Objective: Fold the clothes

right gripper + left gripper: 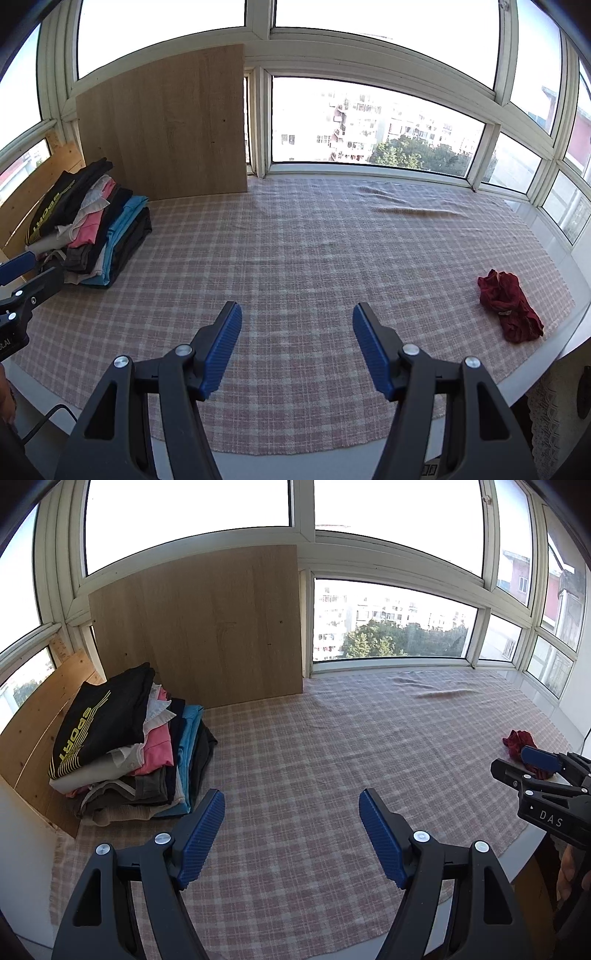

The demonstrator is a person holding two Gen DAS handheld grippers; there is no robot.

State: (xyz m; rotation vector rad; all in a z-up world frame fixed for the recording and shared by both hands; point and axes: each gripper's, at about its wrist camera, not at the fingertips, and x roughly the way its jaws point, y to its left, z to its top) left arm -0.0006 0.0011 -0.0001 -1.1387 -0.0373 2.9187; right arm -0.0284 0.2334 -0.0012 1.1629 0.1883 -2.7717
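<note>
While both grippers hovered: fingers spread, gripping nothing.
Left gripper [291, 830]: near folded stack [125, 746].
Right gripper [297, 347]: well apart from crumpled red garment [509, 306].
Checked cloth [295, 240]: beneath stack.

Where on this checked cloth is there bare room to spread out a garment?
The wide middle of the checked cloth is free, between the stack of folded clothes on the left and the crumpled red garment on the right. The left corner by the wooden board is crowded.

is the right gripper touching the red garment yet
Apart. The right wrist view shows the open right gripper over bare checked cloth, with the crumpled red garment well off to its right.
</note>
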